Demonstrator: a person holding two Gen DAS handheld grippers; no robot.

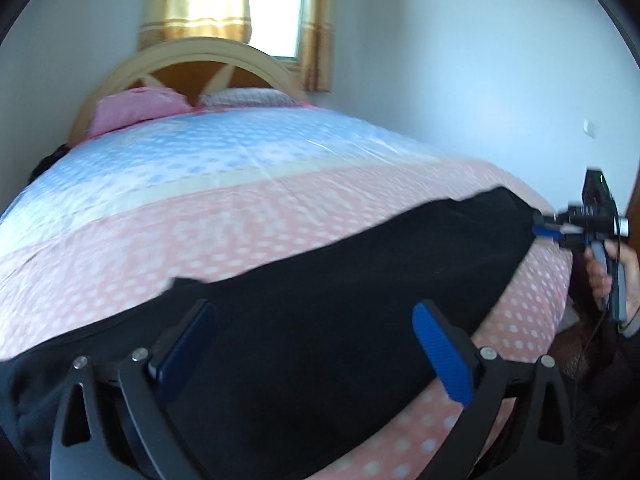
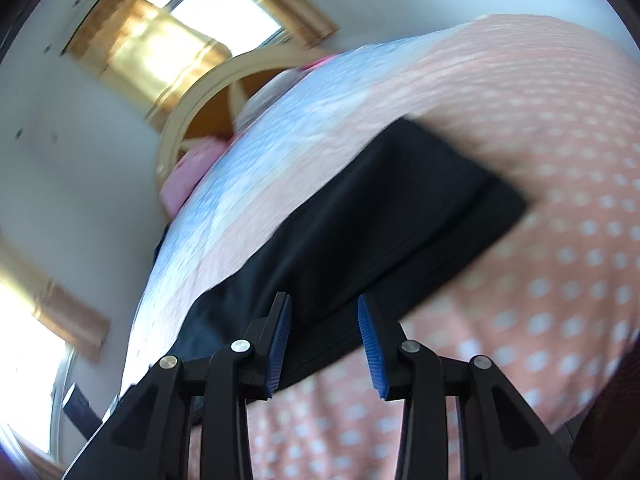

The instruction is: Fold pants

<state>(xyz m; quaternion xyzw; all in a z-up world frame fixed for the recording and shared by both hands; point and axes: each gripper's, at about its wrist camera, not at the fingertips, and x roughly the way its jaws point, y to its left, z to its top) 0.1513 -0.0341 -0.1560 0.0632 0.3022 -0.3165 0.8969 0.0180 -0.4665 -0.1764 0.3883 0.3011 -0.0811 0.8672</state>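
Black pants (image 1: 320, 300) lie stretched across the pink dotted part of the bed (image 1: 240, 232). My left gripper (image 1: 316, 348) is open, its blue pads wide apart just above the pants near their left end. In the left wrist view my right gripper (image 1: 538, 230) sits at the pants' far right end, by the bed's edge. In the right wrist view the right gripper (image 2: 324, 340) is open, jaws partly apart over the near edge of the pants (image 2: 380, 216), which look folded lengthwise.
The bed has a blue and pink dotted cover, pillows (image 1: 140, 110) and a round wooden headboard (image 1: 192, 60) at the far end. A curtained window (image 1: 276, 12) is behind it. A white wall (image 1: 480, 80) is to the right.
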